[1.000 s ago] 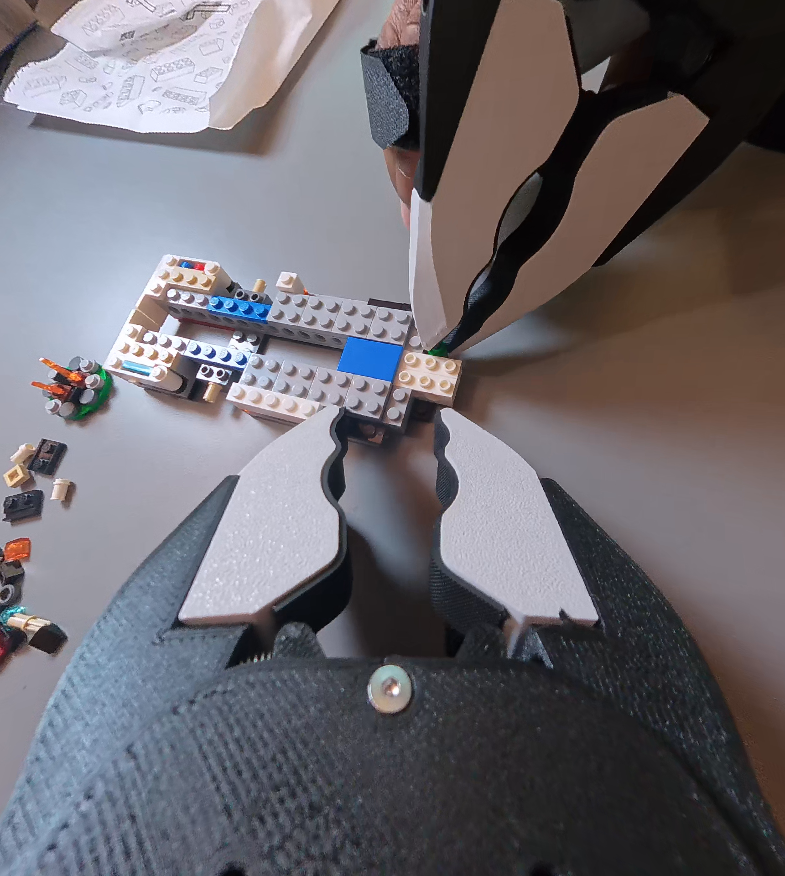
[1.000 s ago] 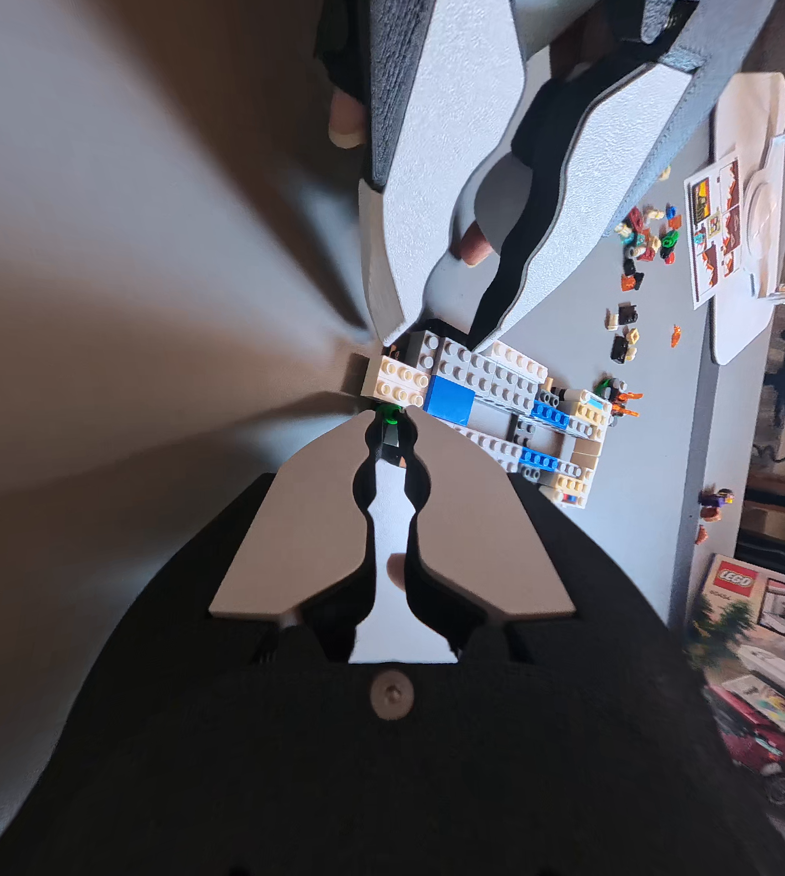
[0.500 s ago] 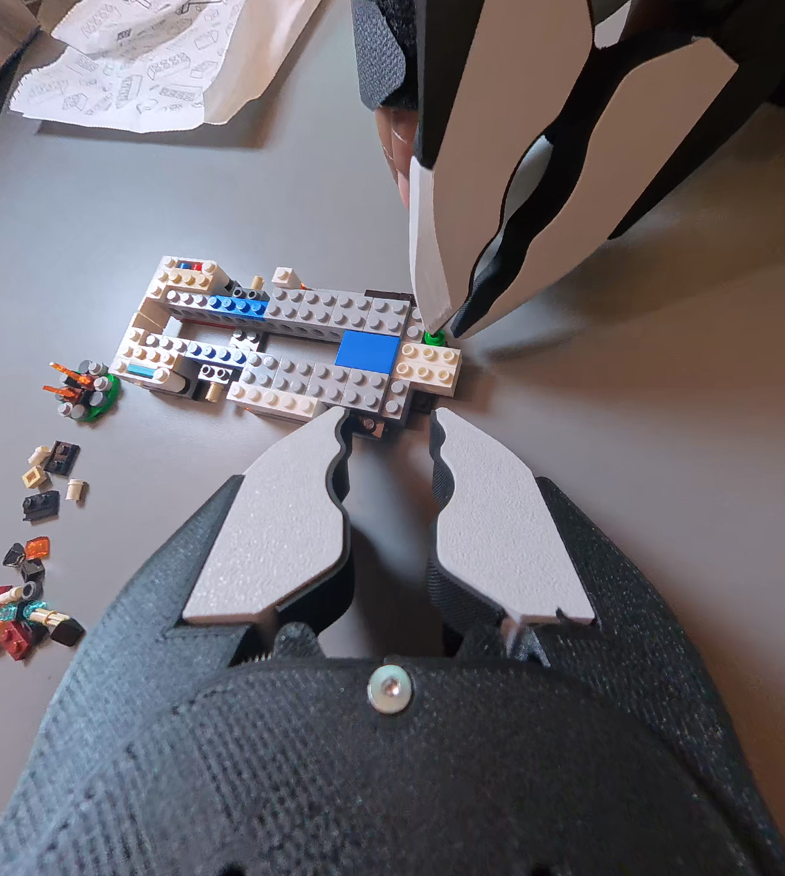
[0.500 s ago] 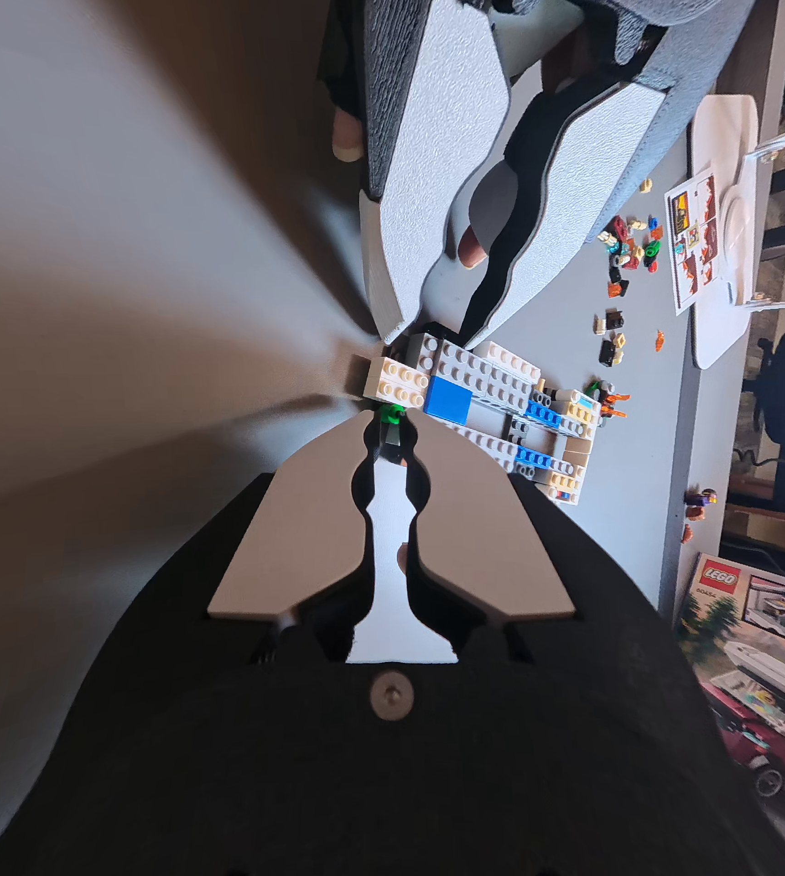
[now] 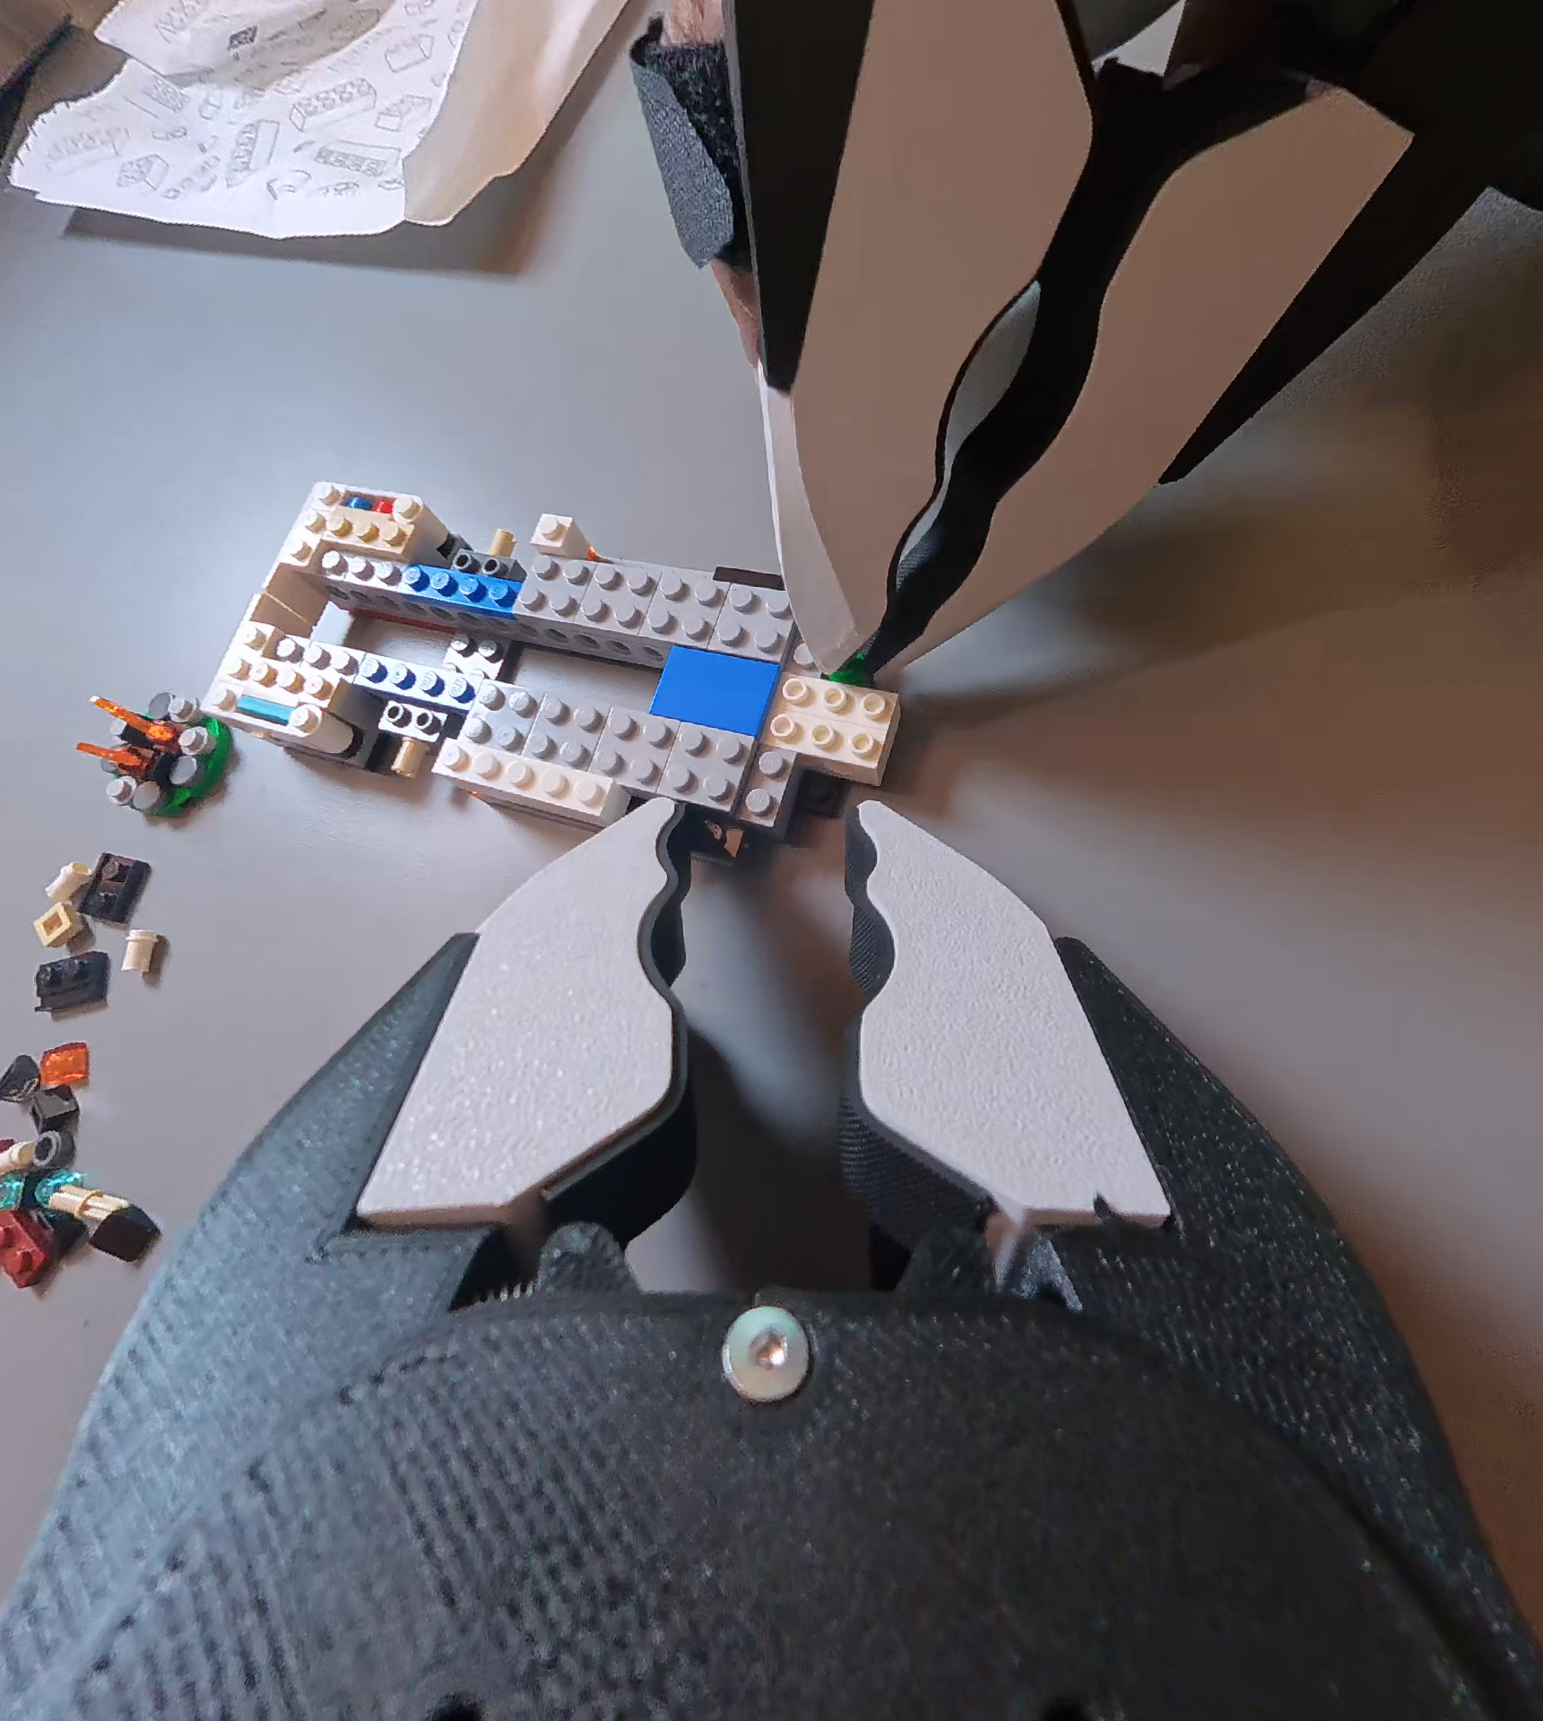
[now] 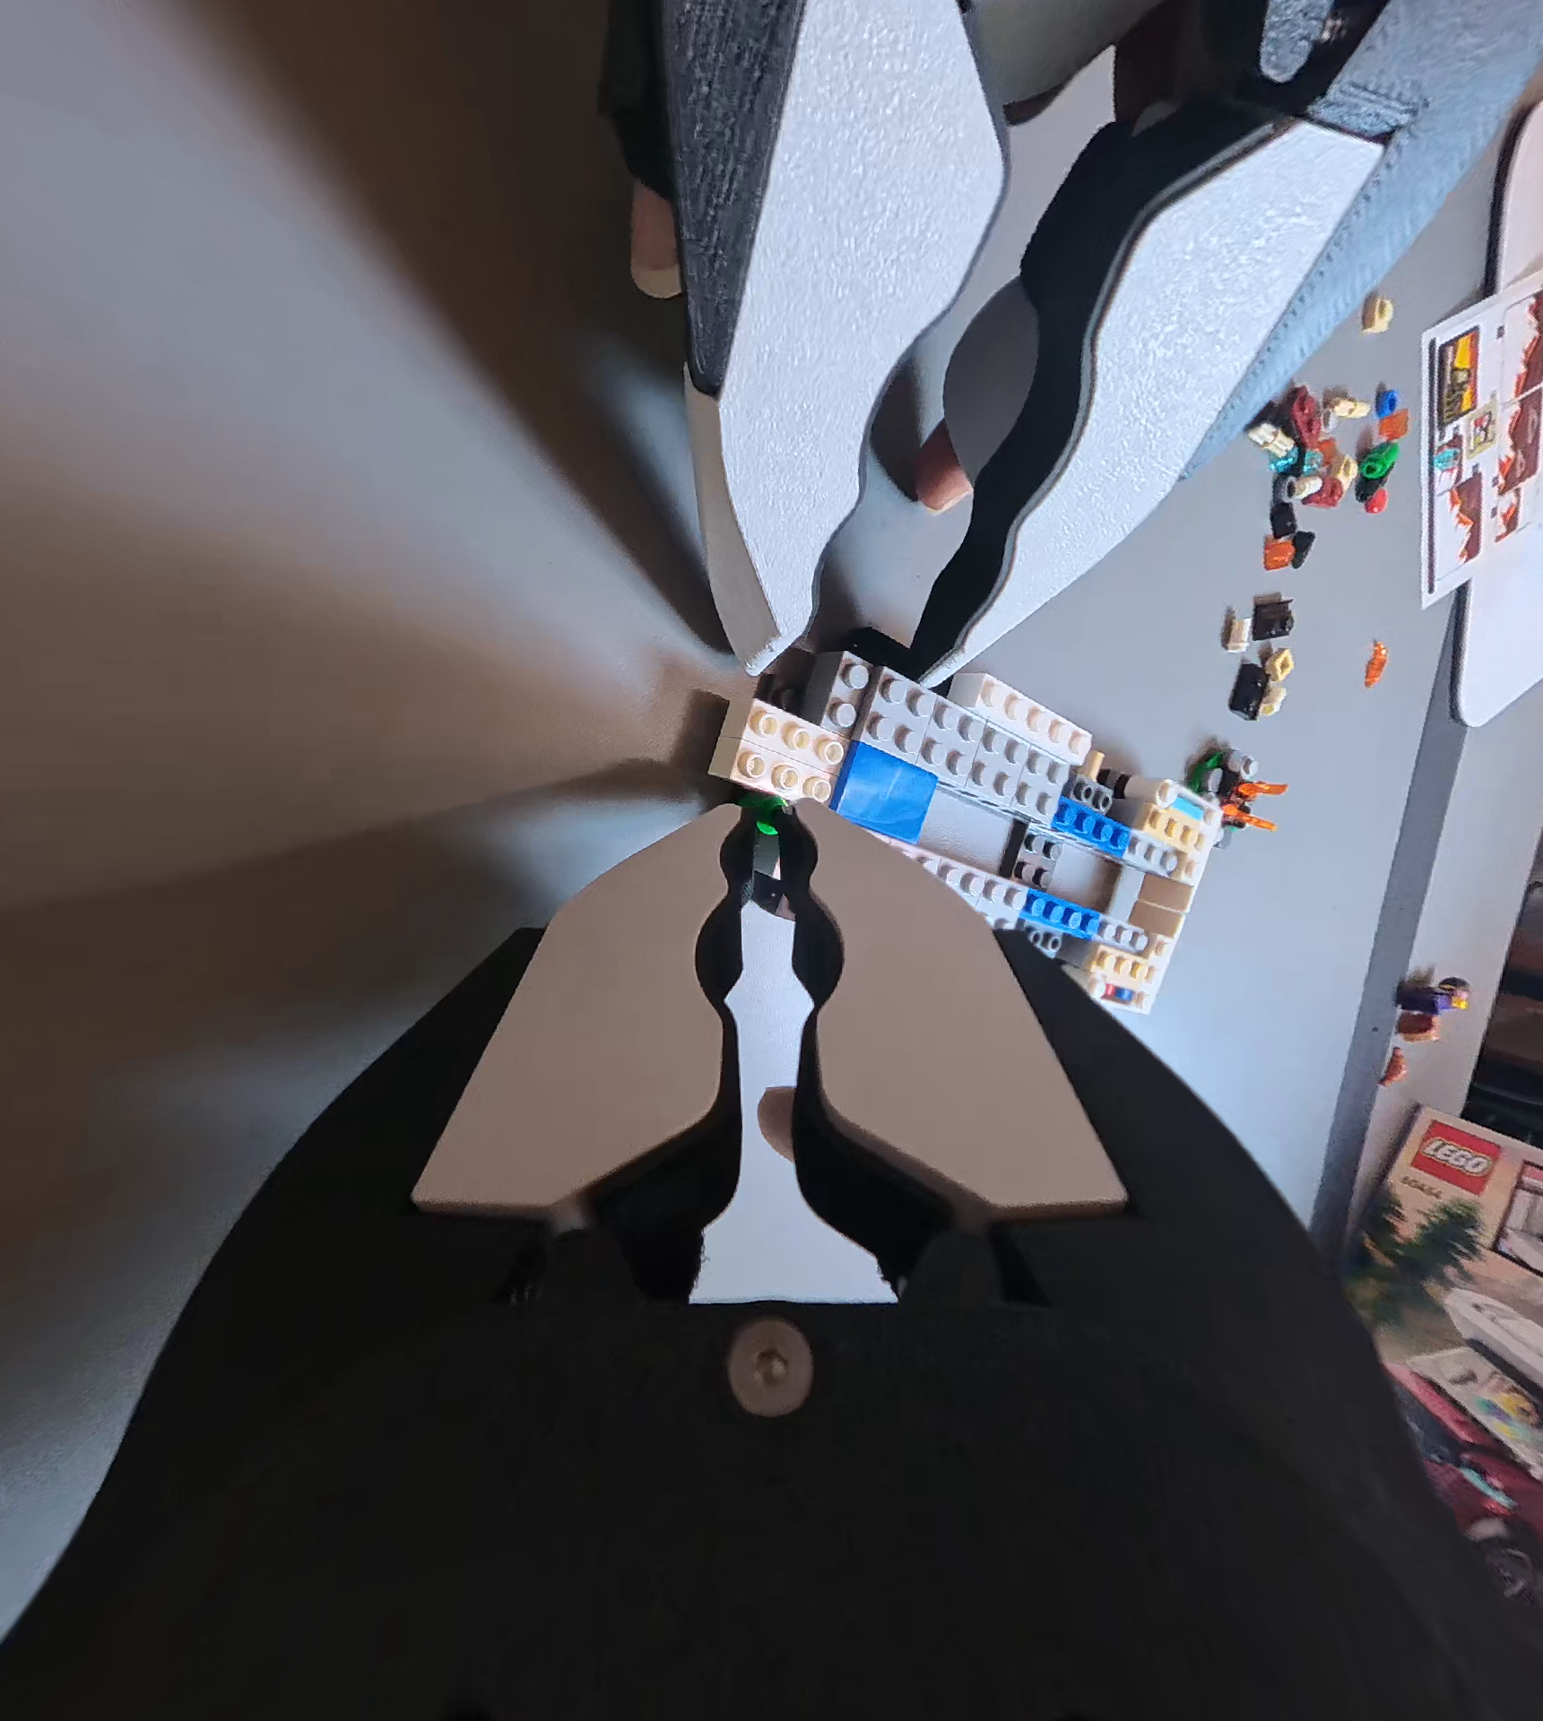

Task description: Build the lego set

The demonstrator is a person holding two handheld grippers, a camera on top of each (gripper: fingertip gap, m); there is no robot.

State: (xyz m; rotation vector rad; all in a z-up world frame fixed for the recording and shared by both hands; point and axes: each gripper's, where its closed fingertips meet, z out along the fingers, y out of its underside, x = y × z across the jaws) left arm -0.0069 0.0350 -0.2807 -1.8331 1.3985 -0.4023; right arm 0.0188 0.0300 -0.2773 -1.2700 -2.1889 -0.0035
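1. The left hand-held gripper (image 5: pixel 760 819) stands part open, its 2 grey fingertips at the near edge of a flat build of grey, cream, white and blue plastic bricks (image 5: pixel 581 680) lying on the grey counter (image 5: pixel 1214 931). A dark underside part of the build sits between the tips; whether the pads press on it cannot be told.
2. The right hand-held gripper (image 6: pixel 763 819) is nearly closed and pinches a small translucent green plastic piece (image 6: pixel 763 818) with a dark part behind it, the pads against its sides.
3. In the left wrist view that green piece (image 5: pixel 846 669) sits at the far edge of the cream 2-by-3 studded plate (image 5: pixel 832 722) at the build's right end, just beside a smooth blue tile (image 5: pixel 719 694).
4. Left of the build stands a small round green-based cluster with grey studs and orange translucent spikes (image 5: pixel 157 745).
5. Nearer the left edge lie scattered loose small bricks in black, cream, red, orange and teal (image 5: pixel 22 1183).
6. A white paper bag printed with brick outlines (image 5: pixel 302 121) lies at the far side of the counter.
7. In the right wrist view a sticker sheet (image 6: pixel 1485 447) and a printed cardboard box (image 6: pixel 1512 1350) show at the right.
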